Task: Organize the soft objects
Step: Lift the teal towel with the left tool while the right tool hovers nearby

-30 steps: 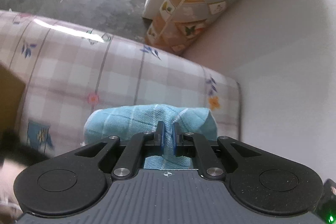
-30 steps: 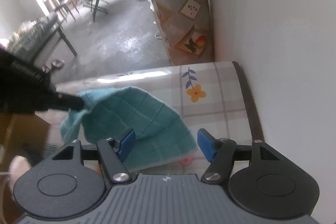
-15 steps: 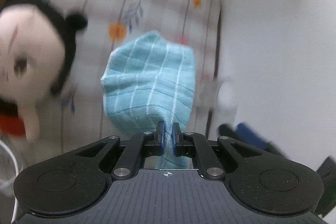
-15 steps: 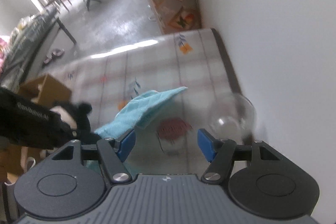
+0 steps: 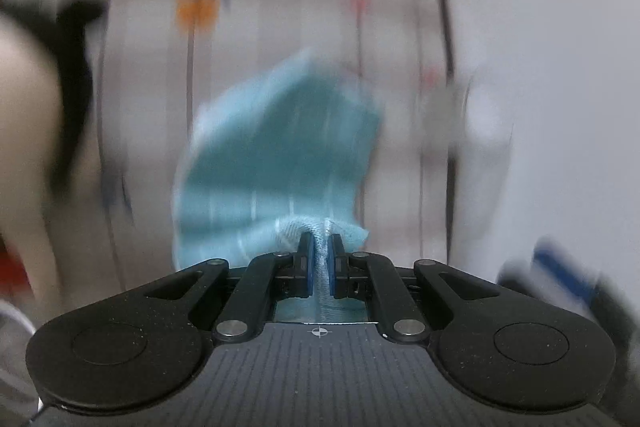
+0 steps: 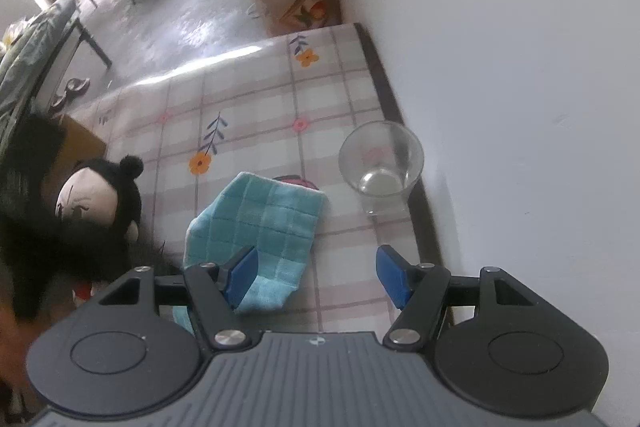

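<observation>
Here the left gripper pinches a bunched corner of the teal cloth, which hangs over the checked tablecloth — the left view is blurred. The right gripper stands spread, nothing between its blue pads. Beside the cloth lie a plush doll and a clear glass cup. Judged from this, the sorting is early — cloth lifted but not placed, doll untouched.
</observation>
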